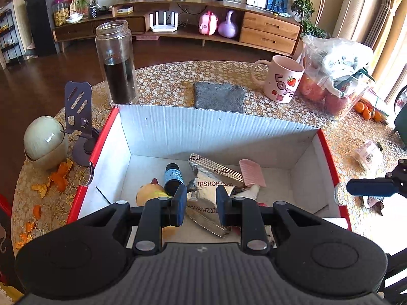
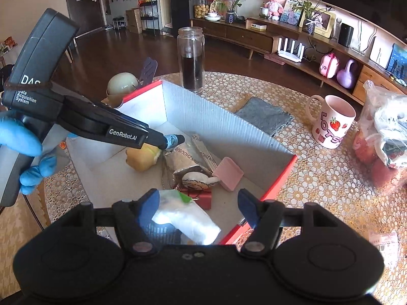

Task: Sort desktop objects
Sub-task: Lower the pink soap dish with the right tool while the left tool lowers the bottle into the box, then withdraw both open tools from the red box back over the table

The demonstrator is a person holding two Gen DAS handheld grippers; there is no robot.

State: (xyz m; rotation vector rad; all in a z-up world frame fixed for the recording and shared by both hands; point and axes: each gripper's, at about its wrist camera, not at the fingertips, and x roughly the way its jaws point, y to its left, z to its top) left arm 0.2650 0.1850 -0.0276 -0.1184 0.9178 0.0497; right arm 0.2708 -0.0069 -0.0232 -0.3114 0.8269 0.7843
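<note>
A red-edged white cardboard box (image 1: pixel 203 127) (image 2: pixel 216 124) sits on the table. In it lie a yellow duck toy (image 1: pixel 150 193) (image 2: pixel 142 160), a small blue-labelled bottle (image 1: pixel 173 178) (image 2: pixel 174 139), silver foil packets (image 1: pixel 211 185) (image 2: pixel 183 160), a pink comb (image 1: pixel 251 174) (image 2: pixel 229 174) and a white tissue pack (image 2: pixel 185 216). My left gripper (image 1: pixel 199 204) is open over the box above the foil packets, empty; it also shows in the right wrist view (image 2: pixel 165 141). My right gripper (image 2: pixel 197 204) is open over the box's near corner above the tissue pack.
A glass jar (image 1: pixel 117 63) with dark contents, a grey cloth (image 1: pixel 218 97), a pink mug (image 1: pixel 282 80) and a bag of fruit (image 1: pixel 335 76) stand behind the box. A phone stand (image 1: pixel 78 117), a round green bin (image 1: pixel 45 142) and orange peel (image 1: pixel 56 178) lie left.
</note>
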